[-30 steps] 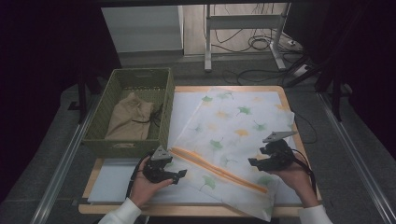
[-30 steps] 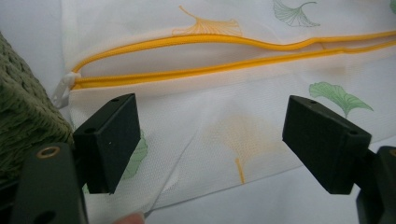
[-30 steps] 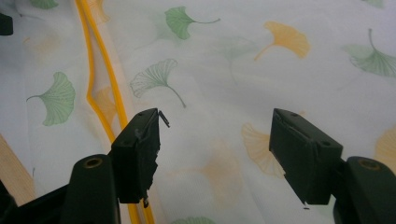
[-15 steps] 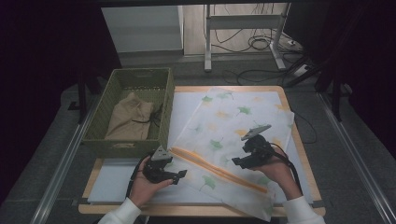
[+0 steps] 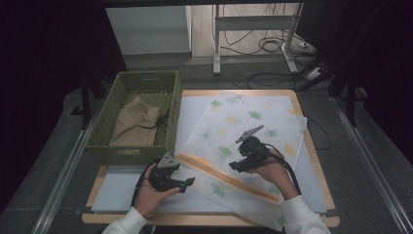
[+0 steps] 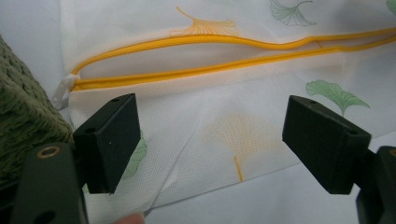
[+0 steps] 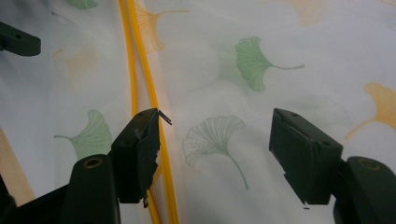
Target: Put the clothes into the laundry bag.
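Right now the white mesh bag (image 5: 243, 141) with ginkgo leaves lies spread across the table (image 5: 311, 146), centre to lower right of the high view. Its orange zipper (image 5: 229, 175) runs diagonally between both tools. The left gripper (image 5: 187, 183) hovers wide at the zipper's end, beside the green basket (image 5: 173, 117). The right gripper (image 5: 235, 165), jaws wide and apparently empty, hangs over the cloth.
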A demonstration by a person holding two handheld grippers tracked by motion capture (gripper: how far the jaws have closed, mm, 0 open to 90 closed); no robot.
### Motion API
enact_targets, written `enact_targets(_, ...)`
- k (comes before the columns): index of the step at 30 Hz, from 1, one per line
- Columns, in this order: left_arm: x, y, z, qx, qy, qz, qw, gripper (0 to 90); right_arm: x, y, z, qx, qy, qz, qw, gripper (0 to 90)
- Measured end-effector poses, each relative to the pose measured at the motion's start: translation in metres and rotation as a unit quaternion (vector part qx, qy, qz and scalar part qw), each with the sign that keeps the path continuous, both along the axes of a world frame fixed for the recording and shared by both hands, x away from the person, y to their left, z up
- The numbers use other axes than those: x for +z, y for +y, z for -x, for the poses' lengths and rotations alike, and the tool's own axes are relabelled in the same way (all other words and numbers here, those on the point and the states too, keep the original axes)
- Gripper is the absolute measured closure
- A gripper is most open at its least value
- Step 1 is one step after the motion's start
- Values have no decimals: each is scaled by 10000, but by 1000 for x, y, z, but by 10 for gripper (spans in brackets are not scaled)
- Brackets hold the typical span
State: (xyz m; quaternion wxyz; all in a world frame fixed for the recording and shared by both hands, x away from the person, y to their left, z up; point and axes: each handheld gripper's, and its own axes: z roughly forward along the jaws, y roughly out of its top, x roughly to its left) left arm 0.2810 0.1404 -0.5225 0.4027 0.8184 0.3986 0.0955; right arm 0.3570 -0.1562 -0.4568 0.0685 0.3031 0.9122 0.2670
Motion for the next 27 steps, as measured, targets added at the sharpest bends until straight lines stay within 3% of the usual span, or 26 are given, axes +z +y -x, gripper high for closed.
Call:
enact_targets(5,1,0,2,-8,-12,6,10000,192,-7,10,0,117,92,151,9998,344)
enact_targets(10,1,-1,2,-9,-13,6,10000,191,-8,10,0,119,99,181,9997,355)
enact_targets(21,-1,-2,2,-48,1,-32,10000,192,-23,19,-1,178,232,603,9978,355)
enact_targets(27,-1,-3,2,-56,1,-34,10000,192,-28,22,-1,197,290,688,9970,351)
